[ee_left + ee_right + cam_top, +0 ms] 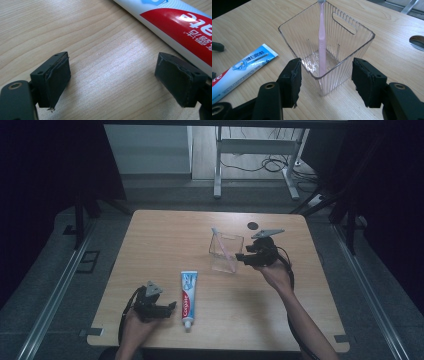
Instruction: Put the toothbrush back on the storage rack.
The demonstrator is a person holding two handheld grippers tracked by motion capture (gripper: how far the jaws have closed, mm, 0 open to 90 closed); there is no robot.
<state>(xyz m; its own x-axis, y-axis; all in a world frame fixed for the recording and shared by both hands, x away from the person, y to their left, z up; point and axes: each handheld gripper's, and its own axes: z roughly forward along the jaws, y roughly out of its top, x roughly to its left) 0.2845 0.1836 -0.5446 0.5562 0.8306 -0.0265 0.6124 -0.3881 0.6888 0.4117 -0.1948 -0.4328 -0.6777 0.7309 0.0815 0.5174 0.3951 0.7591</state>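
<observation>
Toothpaste tube (188, 297) is what your left claw (171, 306) is reaching for: it lies flat on the surface (150, 240), just beside the claw's tips on the side toward the table's middle. Your left claw's jaws stand well apart with only bare wood between them; in the left gripper view the tube's red-and-white body (180, 22) runs slantwise past the far jaw, close to it but not yet between the pads. The tube's long axis runs near to far in the high view, cap end toward you, flat crimped end away, so your claw meets it side-on and the jaws would need to straddle its width (a small shift toward the tube, I judge, before closing).

Your right claw (240, 257) is also spread, empty, its jaws flanking the near corner of the clear ribbed cup (329, 57) without touching it as far as I can tell. A pink toothbrush (322, 42) stands in that cup, leaning against the far rim. The cup sits well apart from the tube, farther across the surface, so your left hand is plainly the nearer one for the tube. A small dark disc (253, 225) lies beyond the cup.
</observation>
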